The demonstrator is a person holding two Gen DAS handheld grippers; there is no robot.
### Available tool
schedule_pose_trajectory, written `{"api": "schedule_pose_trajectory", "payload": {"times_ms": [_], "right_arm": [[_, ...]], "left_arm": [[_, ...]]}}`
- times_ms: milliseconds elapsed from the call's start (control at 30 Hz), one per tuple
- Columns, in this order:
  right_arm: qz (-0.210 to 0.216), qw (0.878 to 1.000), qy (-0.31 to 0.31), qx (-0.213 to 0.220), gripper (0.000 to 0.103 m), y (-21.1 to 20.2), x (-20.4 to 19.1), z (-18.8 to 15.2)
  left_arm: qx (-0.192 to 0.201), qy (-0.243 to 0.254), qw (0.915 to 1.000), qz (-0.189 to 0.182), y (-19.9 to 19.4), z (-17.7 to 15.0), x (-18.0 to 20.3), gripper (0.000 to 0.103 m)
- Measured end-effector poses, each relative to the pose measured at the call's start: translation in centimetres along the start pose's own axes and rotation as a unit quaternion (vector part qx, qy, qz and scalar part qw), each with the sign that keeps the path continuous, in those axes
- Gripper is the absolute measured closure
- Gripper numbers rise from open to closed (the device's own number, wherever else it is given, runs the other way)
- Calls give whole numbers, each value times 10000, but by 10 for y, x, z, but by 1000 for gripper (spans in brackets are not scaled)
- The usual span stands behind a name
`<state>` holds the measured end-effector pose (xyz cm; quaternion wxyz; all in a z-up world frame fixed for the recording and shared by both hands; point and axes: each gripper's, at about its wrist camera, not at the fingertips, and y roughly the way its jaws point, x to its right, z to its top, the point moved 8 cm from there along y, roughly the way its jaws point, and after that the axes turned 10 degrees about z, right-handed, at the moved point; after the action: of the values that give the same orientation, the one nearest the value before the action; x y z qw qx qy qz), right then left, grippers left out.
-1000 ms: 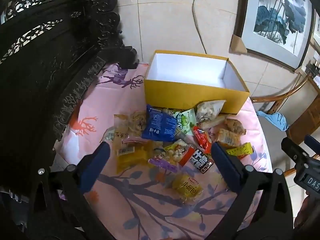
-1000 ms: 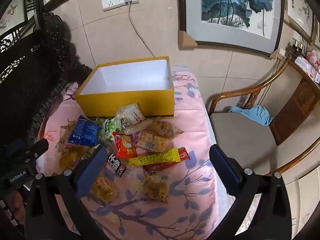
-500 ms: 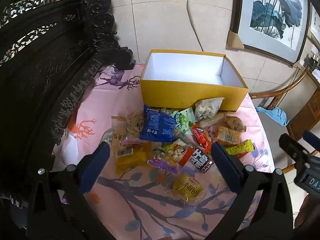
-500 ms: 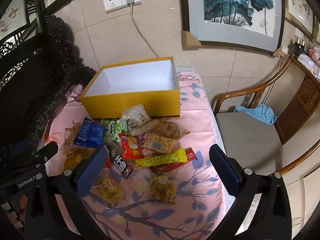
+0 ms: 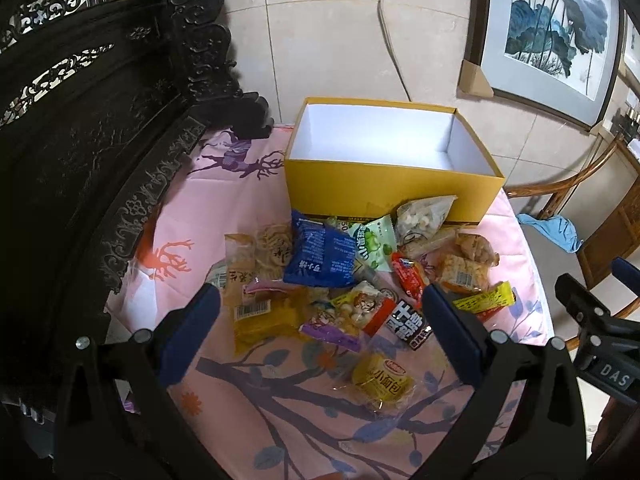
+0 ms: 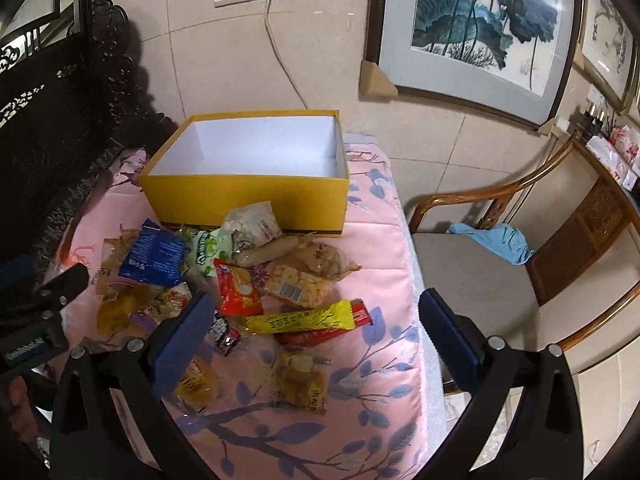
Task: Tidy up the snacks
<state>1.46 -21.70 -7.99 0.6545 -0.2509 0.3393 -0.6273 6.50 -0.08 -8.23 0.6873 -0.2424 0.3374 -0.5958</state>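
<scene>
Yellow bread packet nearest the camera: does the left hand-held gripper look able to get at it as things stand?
Probably yes. The left hand-held gripper is open above the snacks, and the yellow bread packet lies alone on the pink cloth, apart from the pile, with nothing on top of it.

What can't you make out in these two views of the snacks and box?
- Box floor, near part: hidden by its front wall in both views.
- Black bar: partly covered by a finger in the right view.
- Packets under the blue bag: buried in the pile.
- Most label print: too small.
</scene>
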Motion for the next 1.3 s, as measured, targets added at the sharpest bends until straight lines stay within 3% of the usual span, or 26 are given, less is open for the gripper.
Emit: {"api": "schedule_pose_trajectory", "payload": {"times_ms": [333, 667, 800, 1300], "right_arm": [[-25, 9993, 342, -126, 1, -4, 4, -7], [42, 9994, 281, -179, 1, -10, 3, -9], [105, 9991, 326, -232, 1, -7, 3, -10], [40, 9984, 523, -204, 1, 1, 14, 0]], "left_arm": [[-18, -30, 9999, -94, -8, -8, -4, 2], [-194, -163, 9997, -35, -9, -17, -15, 2], [-103, -220, 9996, -152, -16, -15, -17, 2], [-20, -157, 9998, 85, -9, 3, -14, 2]]}}
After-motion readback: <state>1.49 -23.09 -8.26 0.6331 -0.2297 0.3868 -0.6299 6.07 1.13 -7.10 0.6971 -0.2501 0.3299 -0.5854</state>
